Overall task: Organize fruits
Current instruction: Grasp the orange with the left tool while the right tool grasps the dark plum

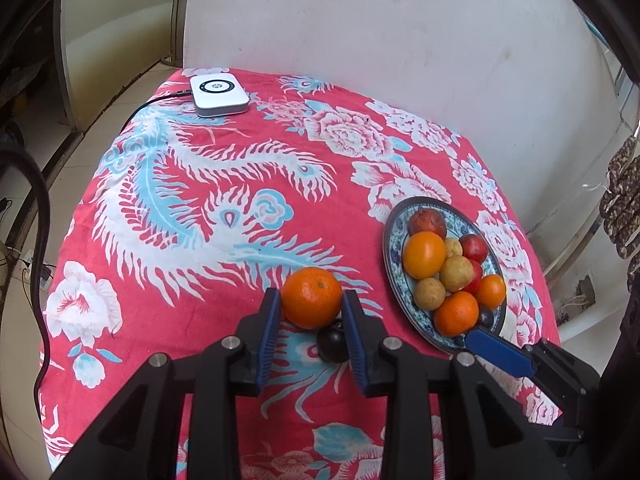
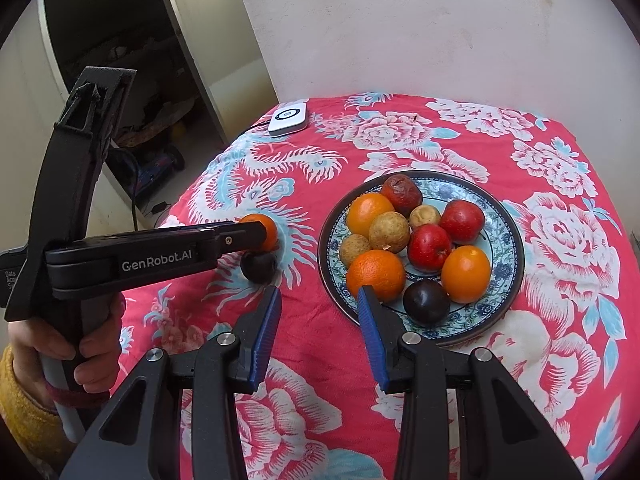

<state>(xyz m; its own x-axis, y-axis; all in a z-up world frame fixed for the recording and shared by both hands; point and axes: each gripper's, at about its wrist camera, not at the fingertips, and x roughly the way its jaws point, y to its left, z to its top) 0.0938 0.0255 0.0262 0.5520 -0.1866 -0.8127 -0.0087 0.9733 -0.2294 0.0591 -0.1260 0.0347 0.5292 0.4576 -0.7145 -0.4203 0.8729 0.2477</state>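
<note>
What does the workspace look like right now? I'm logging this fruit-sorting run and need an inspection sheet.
Surface: table under a red floral cloth.
Job's things: plate of fruit; orange and dark plum lie off it.
Clutter: white device at far corner.
Grippers: left gripper shut on the orange; right gripper open, empty, at plate's near rim.
Cables: black lead from the device.
Surroundings: white wall, doorway left.

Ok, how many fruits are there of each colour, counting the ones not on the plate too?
Orange fruits: 4
Red fruits: 3
Yellow-brown fruits: 3
Dark purple fruits: 2
Total: 12
</note>
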